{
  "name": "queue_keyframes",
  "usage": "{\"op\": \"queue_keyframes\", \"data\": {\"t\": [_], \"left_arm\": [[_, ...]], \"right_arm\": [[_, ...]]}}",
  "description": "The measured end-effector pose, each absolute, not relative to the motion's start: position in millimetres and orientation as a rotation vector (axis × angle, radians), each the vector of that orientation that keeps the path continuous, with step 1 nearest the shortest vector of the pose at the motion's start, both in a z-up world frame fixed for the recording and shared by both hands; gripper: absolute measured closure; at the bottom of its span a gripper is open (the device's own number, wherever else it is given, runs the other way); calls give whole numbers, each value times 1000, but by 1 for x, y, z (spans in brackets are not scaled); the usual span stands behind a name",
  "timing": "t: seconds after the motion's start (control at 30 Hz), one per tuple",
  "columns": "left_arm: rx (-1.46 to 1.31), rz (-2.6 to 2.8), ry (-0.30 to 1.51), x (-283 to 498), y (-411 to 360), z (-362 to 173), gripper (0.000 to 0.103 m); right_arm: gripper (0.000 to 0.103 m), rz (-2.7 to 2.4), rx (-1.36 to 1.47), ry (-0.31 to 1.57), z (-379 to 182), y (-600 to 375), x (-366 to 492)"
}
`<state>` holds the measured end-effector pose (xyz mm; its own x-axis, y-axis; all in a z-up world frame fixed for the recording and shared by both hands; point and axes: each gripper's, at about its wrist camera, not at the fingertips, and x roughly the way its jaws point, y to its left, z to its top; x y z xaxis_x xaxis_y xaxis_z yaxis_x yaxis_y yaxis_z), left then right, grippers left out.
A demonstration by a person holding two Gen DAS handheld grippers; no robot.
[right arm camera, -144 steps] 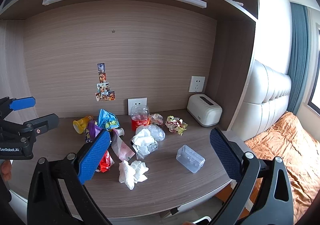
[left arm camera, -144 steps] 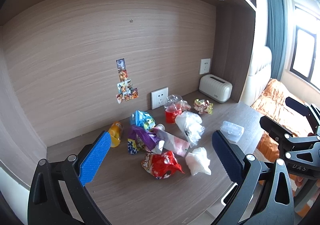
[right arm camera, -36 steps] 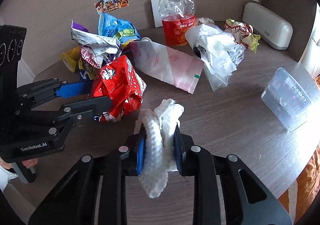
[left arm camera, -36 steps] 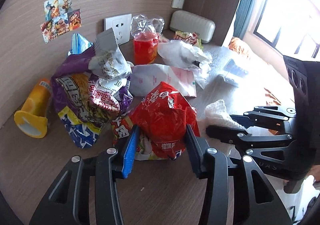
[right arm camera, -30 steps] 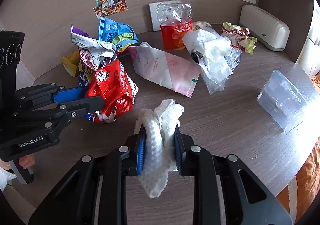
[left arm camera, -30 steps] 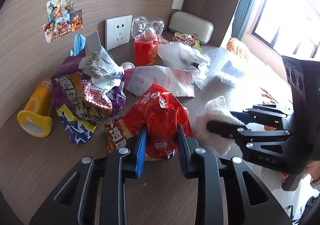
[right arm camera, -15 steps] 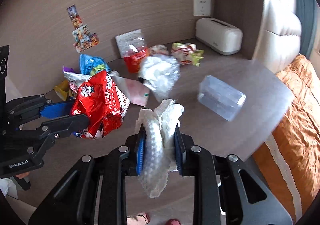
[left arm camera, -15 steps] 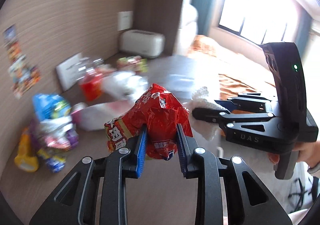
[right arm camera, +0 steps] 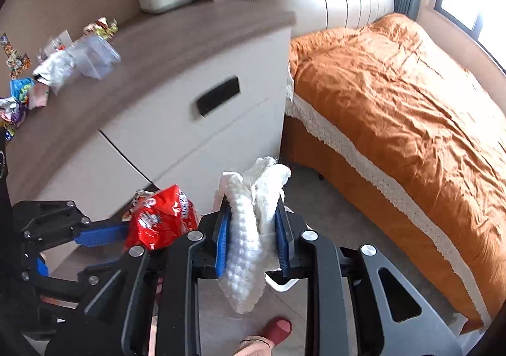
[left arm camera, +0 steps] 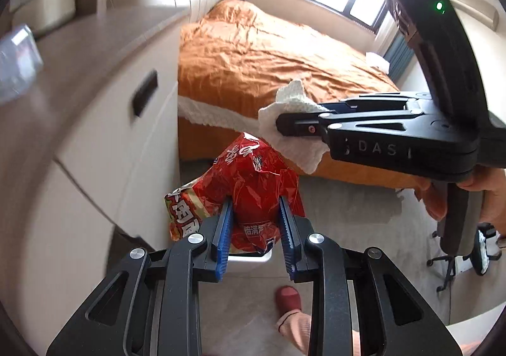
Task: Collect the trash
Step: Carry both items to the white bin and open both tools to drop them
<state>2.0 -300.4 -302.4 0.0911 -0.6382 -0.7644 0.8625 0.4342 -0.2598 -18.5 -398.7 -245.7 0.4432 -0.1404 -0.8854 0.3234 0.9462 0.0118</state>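
orange bed (right arm camera: pixel 395 96), white cabinet (right arm camera: pixel 177 140), red slipper (left arm camera: pixel 288 296)

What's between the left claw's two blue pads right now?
The red snack bag, pinched between the blue pads of the left claw, seen best in the left wrist view. The right claw likewise clamps the white paper towel.

Both fisheye cameras sit just behind their own blue-padded fingers, tilted down toward the floor beside the desk. The left wrist view faces the orange bed (left arm camera: pixel 278 49) and window; the right wrist view looks from farther right. Both share the bed, the white drawer cabinet (right arm camera: pixel 196 121) and each other's gripper.
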Motion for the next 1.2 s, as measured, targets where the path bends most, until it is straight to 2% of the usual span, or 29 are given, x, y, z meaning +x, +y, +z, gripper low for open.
{"op": "queue_keyframes", "data": {"t": [0.2, 0.4, 0.43, 0.47, 0.5, 0.53, 0.57, 0.7, 0.87, 1.03, 1.2], "left_arm": [[308, -1086, 1073, 3, -369, -456, 76], [382, -1077, 1112, -6, -406, -570, 76], [392, -1078, 1110, -5, -410, -584, 75], [399, -1081, 1117, -5, -413, -595, 69], [406, -1083, 1135, -5, -417, -606, 59], [411, -1084, 1151, -3, -424, -614, 22], [415, -1075, 1159, -3, -423, -622, 6], [444, -1045, 1151, -2, -422, -635, 5], [437, -1014, 1149, 6, -420, -626, 5], [403, -998, 1147, 16, -416, -599, 5], [383, -992, 1113, 21, -404, -543, 5]], "right_arm": [[77, -229, 257, 1115, -385, -467, -32], [77, -198, 308, 1184, -514, -505, -53], [77, -192, 313, 1196, -530, -507, -55], [73, -183, 320, 1207, -548, -510, -58], [49, -173, 323, 1224, -565, -513, -60], [29, -167, 326, 1246, -579, -516, -60], [3, -175, 324, 1256, -591, -519, -60], [4, -183, 332, 1267, -612, -524, -63], [4, -213, 338, 1257, -604, -526, -60], [4, -238, 343, 1244, -575, -528, -53], [4, -259, 344, 1211, -518, -514, -47]]}}
